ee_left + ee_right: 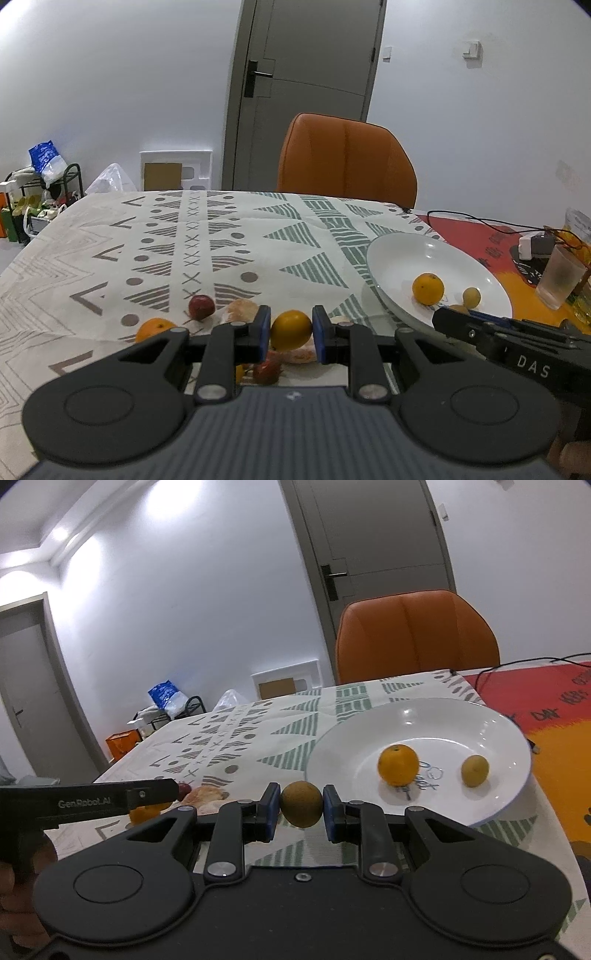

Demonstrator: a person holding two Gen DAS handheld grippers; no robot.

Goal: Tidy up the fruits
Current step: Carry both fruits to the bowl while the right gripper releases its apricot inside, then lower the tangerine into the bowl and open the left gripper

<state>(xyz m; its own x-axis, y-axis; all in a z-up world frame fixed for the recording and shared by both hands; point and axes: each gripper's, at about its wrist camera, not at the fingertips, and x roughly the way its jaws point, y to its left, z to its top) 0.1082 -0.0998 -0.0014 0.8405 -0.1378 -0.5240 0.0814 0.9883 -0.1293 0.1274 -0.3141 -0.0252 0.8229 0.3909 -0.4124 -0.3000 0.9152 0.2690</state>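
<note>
My left gripper (291,330) is shut on a yellow-orange fruit (291,329), held above loose fruit on the tablecloth: an orange (154,328), a red fruit (200,306), a peeled pale piece (242,309) and another red fruit (266,371) below the fingers. My right gripper (301,805) is shut on a brownish-green round fruit (301,804) just left of the white plate (491,720). The plate holds an orange (398,764) and a small yellow-green fruit (474,770). The plate (391,251) also shows at right in the left wrist view.
An orange chair (345,158) stands at the table's far side. A plastic cup (561,277), a black cable (480,221) and a small white box (532,245) sit on the red cloth at right. The right gripper's body (517,343) lies beside the plate.
</note>
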